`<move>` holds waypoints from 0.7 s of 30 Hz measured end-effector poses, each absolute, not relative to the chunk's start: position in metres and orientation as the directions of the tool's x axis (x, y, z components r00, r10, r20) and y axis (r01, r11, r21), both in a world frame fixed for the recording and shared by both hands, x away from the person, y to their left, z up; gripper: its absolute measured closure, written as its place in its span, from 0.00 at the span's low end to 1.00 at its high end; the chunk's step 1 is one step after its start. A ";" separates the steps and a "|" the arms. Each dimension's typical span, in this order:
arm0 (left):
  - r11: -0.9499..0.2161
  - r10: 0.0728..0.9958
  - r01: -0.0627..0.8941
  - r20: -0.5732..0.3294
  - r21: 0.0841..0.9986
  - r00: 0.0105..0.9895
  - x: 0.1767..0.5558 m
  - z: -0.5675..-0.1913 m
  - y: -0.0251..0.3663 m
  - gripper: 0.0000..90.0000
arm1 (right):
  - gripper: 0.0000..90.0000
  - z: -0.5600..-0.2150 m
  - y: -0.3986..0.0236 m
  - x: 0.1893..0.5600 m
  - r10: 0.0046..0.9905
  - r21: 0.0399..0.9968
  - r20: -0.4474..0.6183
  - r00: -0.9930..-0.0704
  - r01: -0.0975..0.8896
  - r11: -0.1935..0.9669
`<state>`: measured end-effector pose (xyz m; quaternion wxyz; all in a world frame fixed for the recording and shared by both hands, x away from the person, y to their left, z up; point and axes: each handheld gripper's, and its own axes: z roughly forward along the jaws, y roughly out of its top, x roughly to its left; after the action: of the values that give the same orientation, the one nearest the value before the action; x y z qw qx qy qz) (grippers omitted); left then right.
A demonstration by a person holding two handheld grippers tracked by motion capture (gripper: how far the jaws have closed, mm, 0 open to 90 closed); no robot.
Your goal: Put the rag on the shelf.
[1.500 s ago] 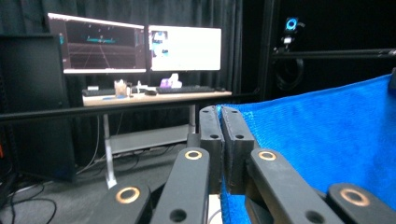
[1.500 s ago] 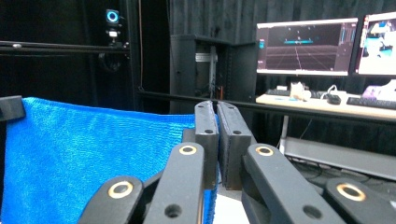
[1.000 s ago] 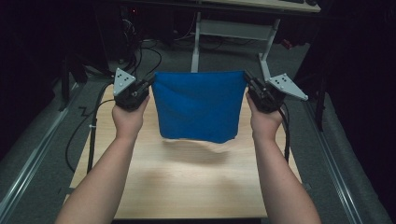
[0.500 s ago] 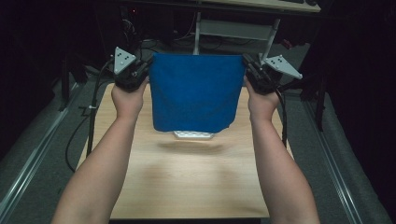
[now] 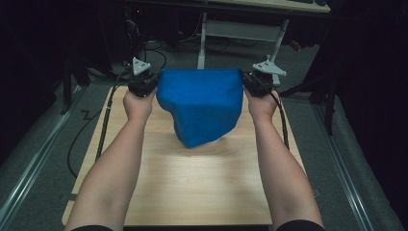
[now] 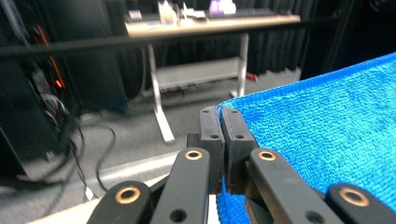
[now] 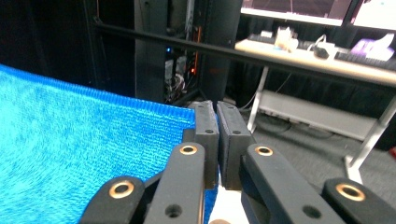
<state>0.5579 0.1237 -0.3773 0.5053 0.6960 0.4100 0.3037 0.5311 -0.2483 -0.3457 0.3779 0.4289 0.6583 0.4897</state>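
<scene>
Seen from above: a pale wooden table (image 5: 192,183), long side running away from the camera, its near half bare. Above its far half, stretched between the two grippers, a bright blue towel (image 5: 199,108), top edge pulled taut and level from one gripper to the other, body sagging below them into a blunt point that hangs over the wood, the lowest tip slightly blurred, so contact with the table cannot be told. At the towel's upper left corner, the left gripper (image 5: 144,85), black with a grey three-cornered plate on top, carried in the left hand (image 5: 138,103), forearm reaching in from the bottom edge. At the upper right corner, the right gripper (image 5: 256,82) in the right hand (image 5: 262,105), plated likewise, a black cable trailing back beside each forearm. In the left gripper view: jaws clenched tight around the towel's hem (image 6: 247,100), pads pressed together with the looped blue cloth spreading away to the right. In the right gripper view: jaws likewise pinched on the opposite corner (image 7: 184,114), the cloth spreading off to the left. Beyond both grippers, a dark room, a white-legged desk (image 6: 210,25) cluttered with small items.
</scene>
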 end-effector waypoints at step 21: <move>-0.159 0.861 0.356 -0.047 0.921 0.506 0.524 -0.471 0.120 0.98 | 0.98 -0.442 -0.247 0.509 0.944 0.945 -0.008 -0.329 0.305 0.114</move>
<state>0.5242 0.1197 -0.4709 0.4899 0.7163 0.4248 0.2577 0.5087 -0.2471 -0.4423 0.3389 0.4699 0.6649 0.4714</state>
